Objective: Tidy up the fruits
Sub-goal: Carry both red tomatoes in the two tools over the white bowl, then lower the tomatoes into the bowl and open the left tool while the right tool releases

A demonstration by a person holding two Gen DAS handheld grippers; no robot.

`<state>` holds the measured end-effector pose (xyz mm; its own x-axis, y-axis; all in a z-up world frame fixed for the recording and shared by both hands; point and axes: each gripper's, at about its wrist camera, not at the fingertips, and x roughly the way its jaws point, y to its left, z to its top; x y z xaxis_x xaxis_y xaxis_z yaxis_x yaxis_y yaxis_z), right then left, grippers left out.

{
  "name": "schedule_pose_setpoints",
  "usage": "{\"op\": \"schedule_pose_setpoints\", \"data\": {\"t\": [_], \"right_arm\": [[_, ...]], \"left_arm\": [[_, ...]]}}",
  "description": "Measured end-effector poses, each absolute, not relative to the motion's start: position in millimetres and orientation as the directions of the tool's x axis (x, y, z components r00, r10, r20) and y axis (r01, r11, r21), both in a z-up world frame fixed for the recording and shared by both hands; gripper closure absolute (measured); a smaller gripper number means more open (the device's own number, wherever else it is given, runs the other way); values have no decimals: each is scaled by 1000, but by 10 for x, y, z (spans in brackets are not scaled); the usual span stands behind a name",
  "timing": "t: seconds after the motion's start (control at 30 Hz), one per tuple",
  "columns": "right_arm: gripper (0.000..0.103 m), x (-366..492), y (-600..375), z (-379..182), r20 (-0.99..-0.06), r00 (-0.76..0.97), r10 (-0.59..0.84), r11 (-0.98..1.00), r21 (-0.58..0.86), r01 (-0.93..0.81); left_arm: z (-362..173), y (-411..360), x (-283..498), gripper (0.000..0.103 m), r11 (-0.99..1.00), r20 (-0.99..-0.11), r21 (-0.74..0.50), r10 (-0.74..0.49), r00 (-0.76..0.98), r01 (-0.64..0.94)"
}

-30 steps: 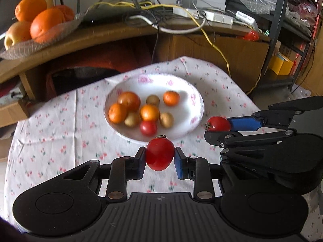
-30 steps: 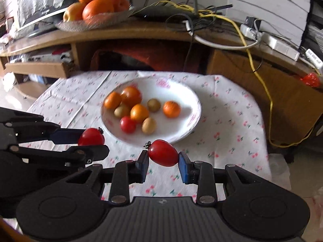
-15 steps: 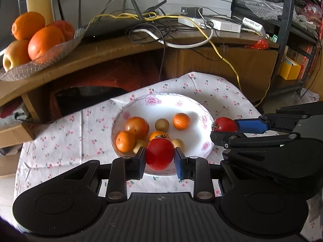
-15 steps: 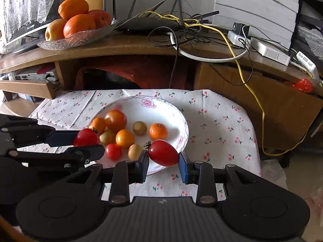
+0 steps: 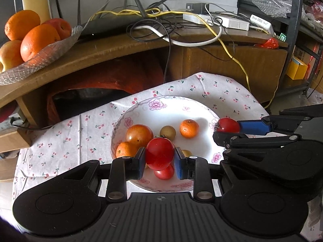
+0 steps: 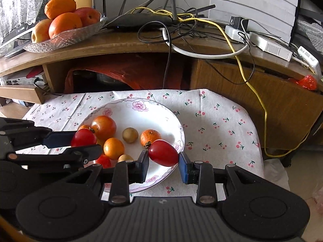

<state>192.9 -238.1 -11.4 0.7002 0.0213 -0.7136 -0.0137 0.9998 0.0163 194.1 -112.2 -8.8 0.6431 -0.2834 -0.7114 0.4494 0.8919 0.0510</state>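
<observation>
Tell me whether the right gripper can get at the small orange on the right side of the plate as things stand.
Probably not yet: the right gripper is shut on a red tomato, so its fingers are occupied. The small orange lies just beyond with nothing between; release the tomato first.

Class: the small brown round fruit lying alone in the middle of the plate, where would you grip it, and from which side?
Grip the brown fruit across its widest middle, coming from above: it is round, lies free on the plate, and has bare plate on its sides.
</observation>
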Motion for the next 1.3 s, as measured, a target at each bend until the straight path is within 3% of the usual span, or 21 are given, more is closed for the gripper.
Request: {"op": "schedule_pose_setpoints", "data": {"t": [1.3], "right_arm": [[69,2187,-2376,-353,-716,696,52,999,47,-25]], "left_arm": [[-271,-1148,2215,67,915,-735,31,-251,629,402]]}}
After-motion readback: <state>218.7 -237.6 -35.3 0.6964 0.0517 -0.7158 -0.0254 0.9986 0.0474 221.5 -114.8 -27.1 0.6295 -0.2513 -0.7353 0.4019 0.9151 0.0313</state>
